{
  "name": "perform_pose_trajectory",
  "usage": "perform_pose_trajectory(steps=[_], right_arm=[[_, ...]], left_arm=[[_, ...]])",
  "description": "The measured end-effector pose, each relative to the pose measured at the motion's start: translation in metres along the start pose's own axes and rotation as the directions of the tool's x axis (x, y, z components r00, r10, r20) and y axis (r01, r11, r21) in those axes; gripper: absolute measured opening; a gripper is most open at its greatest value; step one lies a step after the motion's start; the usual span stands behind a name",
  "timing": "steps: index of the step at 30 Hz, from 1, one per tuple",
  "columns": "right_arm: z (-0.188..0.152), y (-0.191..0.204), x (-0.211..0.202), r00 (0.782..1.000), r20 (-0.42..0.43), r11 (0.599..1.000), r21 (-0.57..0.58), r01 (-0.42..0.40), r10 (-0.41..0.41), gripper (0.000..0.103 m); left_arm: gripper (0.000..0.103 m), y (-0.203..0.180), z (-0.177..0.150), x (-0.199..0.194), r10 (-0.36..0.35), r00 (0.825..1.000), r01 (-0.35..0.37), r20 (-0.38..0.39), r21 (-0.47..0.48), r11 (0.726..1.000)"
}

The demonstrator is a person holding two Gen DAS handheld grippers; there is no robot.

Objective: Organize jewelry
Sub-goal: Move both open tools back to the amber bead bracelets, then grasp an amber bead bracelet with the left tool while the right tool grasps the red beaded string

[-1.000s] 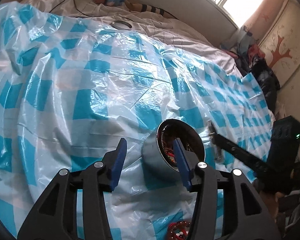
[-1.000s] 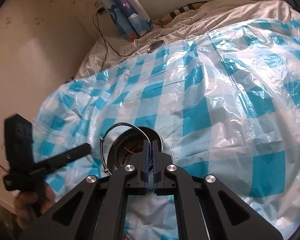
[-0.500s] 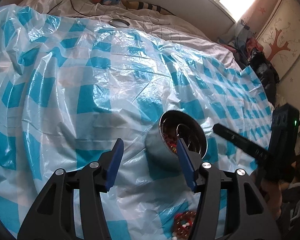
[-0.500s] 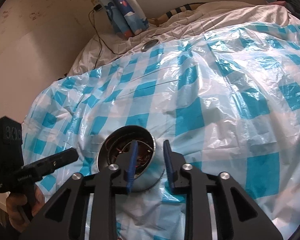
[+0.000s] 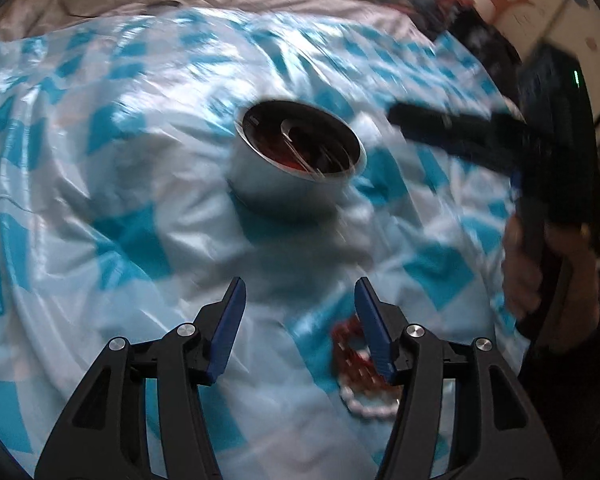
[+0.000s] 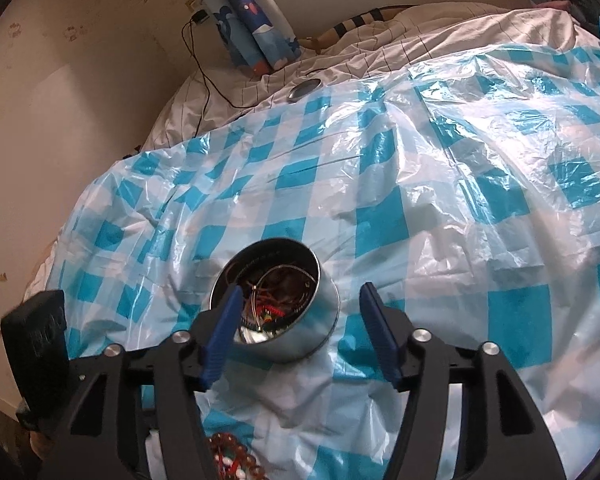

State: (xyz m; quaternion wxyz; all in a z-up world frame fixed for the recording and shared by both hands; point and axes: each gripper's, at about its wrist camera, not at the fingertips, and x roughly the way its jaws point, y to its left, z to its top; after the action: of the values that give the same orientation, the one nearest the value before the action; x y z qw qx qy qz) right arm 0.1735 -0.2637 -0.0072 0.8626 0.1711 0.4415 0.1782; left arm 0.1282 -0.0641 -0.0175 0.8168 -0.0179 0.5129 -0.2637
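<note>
Blue-and-white checked plastic sheeting (image 6: 380, 184) covers the bed, crinkled and slippery over soft bedding. On it stands a metal tin (image 6: 276, 304) already holding bangles and beads. The right tool (image 6: 298, 328) has just been opening and stands spread over the tin, pressing nothing. The left tool (image 5: 298, 320), open and empty, hovers near a beaded bracelet (image 5: 358, 368). A nudge could tip the tin on this yielding bed and spill it.

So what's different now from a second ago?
The right gripper has just been opening, letting the silver bangle drop into the metal tin. The left gripper pulled back toward the red-and-white bead bracelet, jaws open, empty. The tin stayed put on the checked plastic sheet.
</note>
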Motion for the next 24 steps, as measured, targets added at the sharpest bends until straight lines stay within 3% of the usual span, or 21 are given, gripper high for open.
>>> perform_pose_trajectory(steps=[9, 11, 12, 14, 21, 24], right_arm=[[-0.014, 0.002, -0.016, 1.000, -0.018, 1.000, -0.011, 0.004, -0.004, 0.064], [-0.016, 0.002, -0.018, 1.000, -0.023, 1.000, -0.014, 0.007, -0.007, 0.064], [-0.017, 0.002, -0.020, 1.000, -0.025, 1.000, -0.017, 0.009, -0.010, 0.064], [-0.018, 0.002, -0.022, 1.000, -0.025, 1.000, -0.020, 0.011, -0.012, 0.064], [-0.018, 0.000, -0.027, 1.000, -0.023, 1.000, -0.020, 0.015, -0.015, 0.066], [-0.018, 0.001, -0.025, 0.999, -0.038, 1.000, -0.026, 0.009, -0.010, 0.066]], left_arm=[[0.053, -0.032, -0.024, 0.007, -0.016, 1.000, 0.016, -0.010, 0.106, 0.994], [0.042, -0.035, -0.028, 0.009, -0.012, 1.000, 0.012, -0.001, 0.115, 0.993], [0.028, -0.036, -0.029, 0.010, -0.007, 1.000, 0.007, -0.006, 0.117, 0.993], [0.010, -0.036, -0.030, 0.012, 0.013, 1.000, -0.012, -0.004, 0.122, 0.992], [0.010, -0.015, -0.019, -0.013, -0.044, 0.995, 0.041, 0.086, 0.027, 0.999], [0.010, 0.004, -0.013, -0.019, -0.018, 0.993, 0.024, 0.121, -0.049, 0.999]])
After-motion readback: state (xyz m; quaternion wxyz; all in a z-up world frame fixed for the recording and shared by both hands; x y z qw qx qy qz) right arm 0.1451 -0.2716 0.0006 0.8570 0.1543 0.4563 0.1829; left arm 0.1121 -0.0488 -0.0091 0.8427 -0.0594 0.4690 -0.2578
